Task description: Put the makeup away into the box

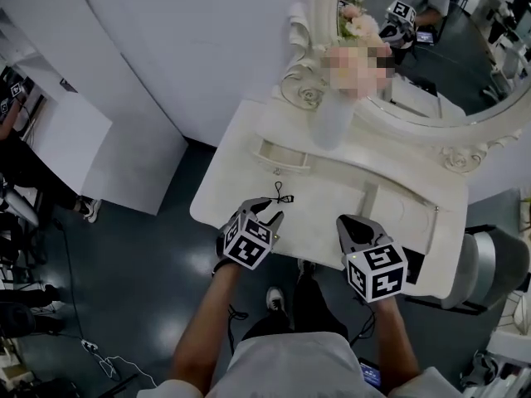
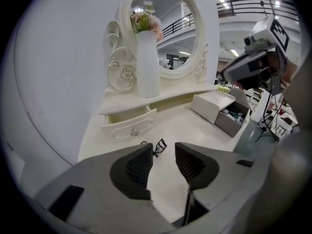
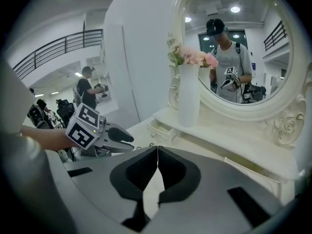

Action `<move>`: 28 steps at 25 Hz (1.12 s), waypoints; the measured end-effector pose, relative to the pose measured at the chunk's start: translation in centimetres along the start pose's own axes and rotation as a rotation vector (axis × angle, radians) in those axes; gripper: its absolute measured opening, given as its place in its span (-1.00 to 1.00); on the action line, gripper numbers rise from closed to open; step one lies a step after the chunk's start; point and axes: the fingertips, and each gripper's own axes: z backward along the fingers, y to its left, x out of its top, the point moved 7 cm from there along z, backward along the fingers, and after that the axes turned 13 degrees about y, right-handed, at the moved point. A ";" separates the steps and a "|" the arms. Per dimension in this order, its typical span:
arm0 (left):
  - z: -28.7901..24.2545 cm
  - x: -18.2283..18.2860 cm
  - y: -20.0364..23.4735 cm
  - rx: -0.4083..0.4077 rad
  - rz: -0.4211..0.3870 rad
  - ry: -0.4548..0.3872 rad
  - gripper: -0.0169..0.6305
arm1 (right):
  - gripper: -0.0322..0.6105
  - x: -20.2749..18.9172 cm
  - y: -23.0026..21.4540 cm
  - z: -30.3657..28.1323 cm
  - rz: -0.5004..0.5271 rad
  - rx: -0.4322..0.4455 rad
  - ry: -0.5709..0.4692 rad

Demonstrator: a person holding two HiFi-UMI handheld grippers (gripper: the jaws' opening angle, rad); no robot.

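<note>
White dressing table, small black wire-framed eyelash curler lay near the open left drawer, white box stood open at right, left gripper gaped empty, right gripper closed on nothing

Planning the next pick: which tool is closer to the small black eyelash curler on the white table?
Left. The left tool sits just short of the small black eyelash curler, jaws open toward it; the right tool is farther off to its right, shut.
</note>
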 end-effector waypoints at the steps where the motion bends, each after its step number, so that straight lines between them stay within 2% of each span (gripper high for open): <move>1: -0.8 0.2 0.2 -0.003 -0.010 0.015 -0.43 | -0.89 0.2 -0.4 -0.6 0.000 0.007 0.007; 7: -4.8 1.1 0.7 -0.027 -0.030 0.084 -0.44 | -0.89 1.1 -2.6 -3.3 -0.003 0.042 0.049; 12: -7.3 1.0 1.2 0.035 -0.133 0.156 -0.43 | -0.89 1.0 -3.9 -4.8 -0.006 0.066 0.079; 19: -8.9 1.2 0.8 0.025 -0.207 0.185 -0.43 | -0.89 0.0 -5.4 -6.1 -0.028 0.091 0.123; 25: -9.3 1.3 1.0 0.066 -0.214 0.208 -0.71 | -0.89 -0.1 -6.1 -6.0 -0.037 0.091 0.114; 28: -9.3 1.2 0.9 0.078 -0.232 0.225 -0.73 | -0.89 -0.4 -6.1 -5.6 -0.043 0.085 0.109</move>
